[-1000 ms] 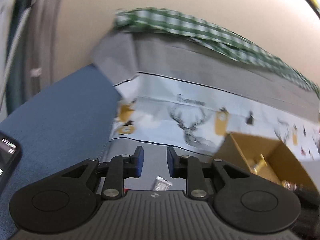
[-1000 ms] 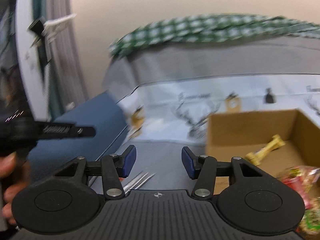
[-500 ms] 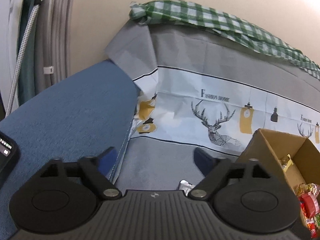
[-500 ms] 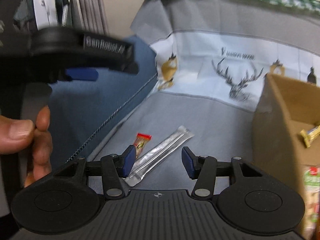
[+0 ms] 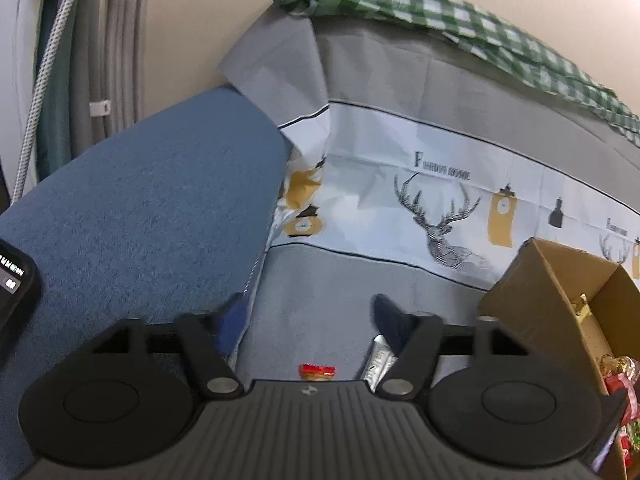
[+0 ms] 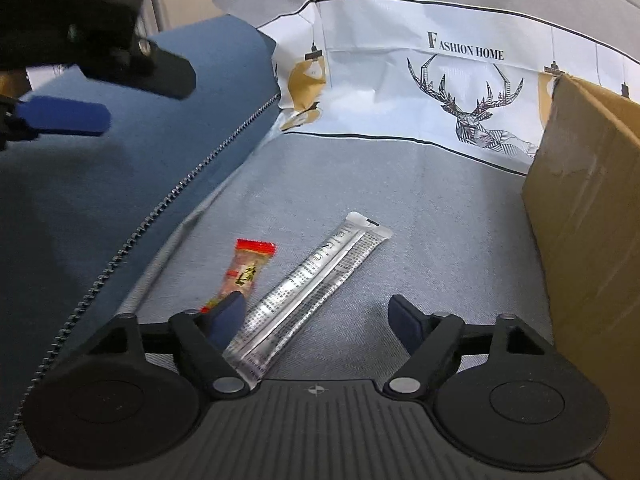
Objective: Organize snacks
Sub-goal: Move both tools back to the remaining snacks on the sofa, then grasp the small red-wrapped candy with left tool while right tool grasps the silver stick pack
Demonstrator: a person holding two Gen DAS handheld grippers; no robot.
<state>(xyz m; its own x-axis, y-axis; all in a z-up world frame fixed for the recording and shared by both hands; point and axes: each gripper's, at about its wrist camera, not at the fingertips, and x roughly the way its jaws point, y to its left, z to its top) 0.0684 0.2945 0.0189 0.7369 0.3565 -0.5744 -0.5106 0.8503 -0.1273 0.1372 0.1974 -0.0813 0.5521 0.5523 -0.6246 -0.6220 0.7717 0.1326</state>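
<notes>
A silver stick packet [image 6: 316,280] and a small red-topped snack packet [image 6: 248,270] lie side by side on the grey cloth. My right gripper [image 6: 316,312] hovers low over them, jaws opening. The stick's near end lies between the fingers and the pads do not touch it. The red packet sits just beyond the left finger. My left gripper [image 5: 310,316] stands wide open and empty above the same red packet [image 5: 317,372] and silver stick [image 5: 378,360]. One of its pads [image 6: 68,118] shows at the upper left of the right wrist view. A cardboard box [image 5: 552,300] with snacks [image 5: 616,376] stands to the right.
The box wall [image 6: 592,200] rises close on the right. A blue cushion [image 5: 140,220] with a zipper edge [image 6: 160,208] borders the left. A phone [image 5: 12,280] lies on it. A deer-print cloth [image 5: 440,208] and a green checked cloth [image 5: 440,4] cover the back.
My left jaws went from nearly shut to wide open. The right gripper dropped toward the two packets, which now lie close under it, and its jaws spread wider.
</notes>
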